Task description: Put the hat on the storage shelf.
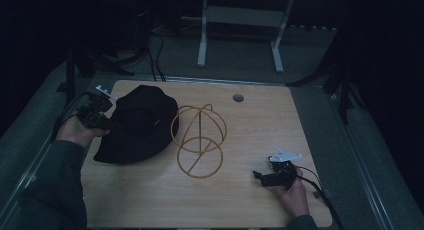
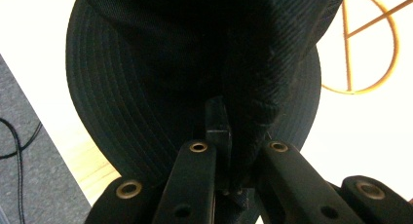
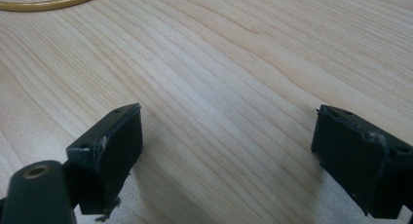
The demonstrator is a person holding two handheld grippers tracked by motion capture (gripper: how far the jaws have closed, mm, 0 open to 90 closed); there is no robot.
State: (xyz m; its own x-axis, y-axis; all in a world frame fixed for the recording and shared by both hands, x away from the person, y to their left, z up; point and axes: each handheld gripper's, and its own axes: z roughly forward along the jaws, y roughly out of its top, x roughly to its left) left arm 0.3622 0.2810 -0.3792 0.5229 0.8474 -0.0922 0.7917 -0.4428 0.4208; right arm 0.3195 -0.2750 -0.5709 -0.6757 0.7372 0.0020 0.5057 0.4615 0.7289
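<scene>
Left hand-held gripper (image 1: pixel 102 115) clamped on black bucket hat (image 1: pixel 137 125) brim; wire hat stand (image 1: pixel 199 140) lies just right of hat. Right hand-held gripper (image 1: pixel 260 176), jaws apart, rests near-right of the stand on the worktop (image 1: pixel 260 120).

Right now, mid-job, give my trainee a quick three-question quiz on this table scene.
1. True or false: the left hand-held gripper is shut on the black hat.
2. Which stands between the hat and the right hand-held gripper? A) a mug B) the yellow wire stand C) a box
3. Fill in: the right hand-held gripper's jaws are ____ over the wooden table.

Key: 1 true; 2 B; 3 open
</scene>
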